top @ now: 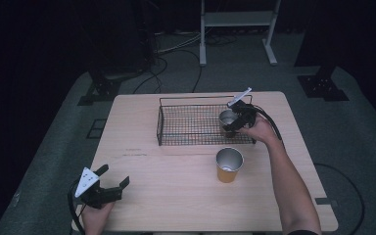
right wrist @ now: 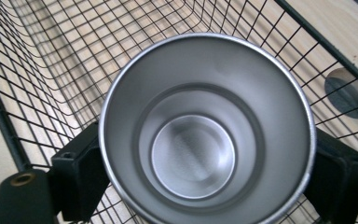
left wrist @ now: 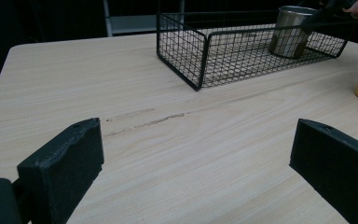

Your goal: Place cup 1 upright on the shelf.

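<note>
Between the two jaws of our right gripper (top: 236,122) stands the steel cup (right wrist: 207,128), upright inside the wire basket (top: 186,128); both jaws sit beside its wall, but we cannot tell if they press it. Our left gripper (top: 113,179) rests with jaws spread, holding nothing.

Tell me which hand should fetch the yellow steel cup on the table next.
Probably the right: its tongs sit at the silver steel cup in the black wire basket, near the yellow steel cup. The left tongs are farther off.
</note>
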